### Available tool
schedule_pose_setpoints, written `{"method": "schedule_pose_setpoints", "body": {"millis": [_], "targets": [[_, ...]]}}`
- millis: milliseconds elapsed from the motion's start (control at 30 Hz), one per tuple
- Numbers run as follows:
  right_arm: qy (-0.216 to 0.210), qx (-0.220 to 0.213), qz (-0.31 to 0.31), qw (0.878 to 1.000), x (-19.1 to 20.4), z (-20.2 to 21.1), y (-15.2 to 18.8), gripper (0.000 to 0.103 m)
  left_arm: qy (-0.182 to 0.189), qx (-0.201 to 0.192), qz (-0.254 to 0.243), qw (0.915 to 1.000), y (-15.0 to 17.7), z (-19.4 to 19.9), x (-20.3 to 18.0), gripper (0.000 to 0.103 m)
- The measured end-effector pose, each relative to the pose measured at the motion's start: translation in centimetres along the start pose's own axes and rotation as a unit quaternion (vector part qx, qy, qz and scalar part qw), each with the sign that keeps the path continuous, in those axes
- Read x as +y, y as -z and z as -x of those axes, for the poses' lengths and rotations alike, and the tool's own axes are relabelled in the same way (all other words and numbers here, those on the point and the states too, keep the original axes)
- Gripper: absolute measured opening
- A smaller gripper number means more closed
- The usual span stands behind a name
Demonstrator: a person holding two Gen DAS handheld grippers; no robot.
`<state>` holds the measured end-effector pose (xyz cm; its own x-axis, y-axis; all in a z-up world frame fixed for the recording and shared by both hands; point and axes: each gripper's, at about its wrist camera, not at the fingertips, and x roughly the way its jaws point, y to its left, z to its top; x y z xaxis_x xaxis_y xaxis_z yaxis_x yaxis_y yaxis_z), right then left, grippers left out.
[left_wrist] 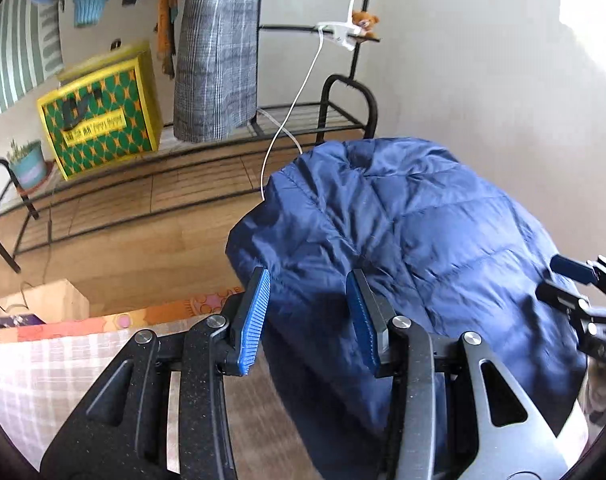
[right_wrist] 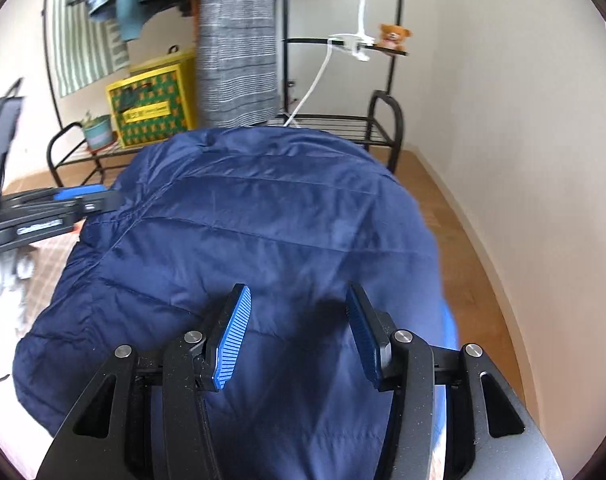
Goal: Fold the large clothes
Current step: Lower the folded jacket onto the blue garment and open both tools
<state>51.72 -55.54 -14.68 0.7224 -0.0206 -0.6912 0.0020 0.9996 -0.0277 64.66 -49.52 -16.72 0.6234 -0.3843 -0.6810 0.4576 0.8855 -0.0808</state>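
Our left gripper (left_wrist: 309,320) stands with its blue-padded jaws wide apart and nothing clamped between them. The navy quilted jacket (left_wrist: 415,248) spills through the gap: its near edge falls between the two pads and the bulk rises from there toward one and two o'clock. Whether the fabric presses against the inner faces of the pads we cannot tell. At three o'clock in this view, against the jacket's far side, we see the other tool's blue tip.

Our right gripper (right_wrist: 295,334) is equally spread, holding nothing, and the jacket (right_wrist: 263,220) fills the space between and beyond its pads, mounding up toward twelve o'clock. At nine o'clock in the right wrist view the left gripper (right_wrist: 83,196) pokes in at the jacket's left edge.

Beneath the jacket, at seven to eight o'clock in the left wrist view, lies a pale checked cloth (left_wrist: 55,368). Farther out, at eleven o'clock, a black metal rack (left_wrist: 191,160) carries a yellow and green patterned box (left_wrist: 103,112) and a small potted plant (left_wrist: 27,164); a grey plaid garment (left_wrist: 219,48) hangs at twelve, and a little teddy bear (left_wrist: 365,22) sits on a shelf at one.
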Motion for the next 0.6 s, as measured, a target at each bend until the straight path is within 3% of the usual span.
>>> {"method": "schedule_pose_setpoints", "body": {"millis": [300,600], "targets": [[0.012,-0.017,0.005,1.000,1.3,6.4,0.9,0.048,0.026,-0.026,-0.029,0.9989,1.3,9.3,-2.9,0.043],[0.015,-0.062,-0.004,0.998,2.7,16.4,0.9,0.048,0.037,-0.063,-0.037,0.9967,2.6,20.1,-4.6,0.043]]}}
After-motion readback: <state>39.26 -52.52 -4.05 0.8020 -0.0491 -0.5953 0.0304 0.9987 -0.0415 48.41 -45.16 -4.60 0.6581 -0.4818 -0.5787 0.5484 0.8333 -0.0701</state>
